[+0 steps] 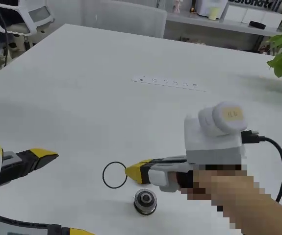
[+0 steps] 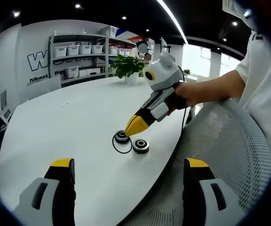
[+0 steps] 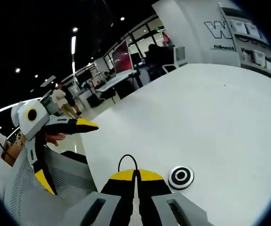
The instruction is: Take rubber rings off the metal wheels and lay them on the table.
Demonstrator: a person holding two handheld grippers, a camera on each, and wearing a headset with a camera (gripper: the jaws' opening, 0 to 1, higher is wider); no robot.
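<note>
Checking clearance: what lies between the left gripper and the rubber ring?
Nothing: in the head view the white table is bare between the left gripper and the rubber ring, pinched by the right gripper.

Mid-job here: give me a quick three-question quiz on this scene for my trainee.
1. True or false: the left gripper is shut.
2. What does the right gripper pinch? A) a screw B) the ring C) a cloth
3. Fill in: in the left gripper view, ___ wheels stand on the table.

Key: 1 false, its jaws stand wide apart; 2 B; 3 two.
</note>
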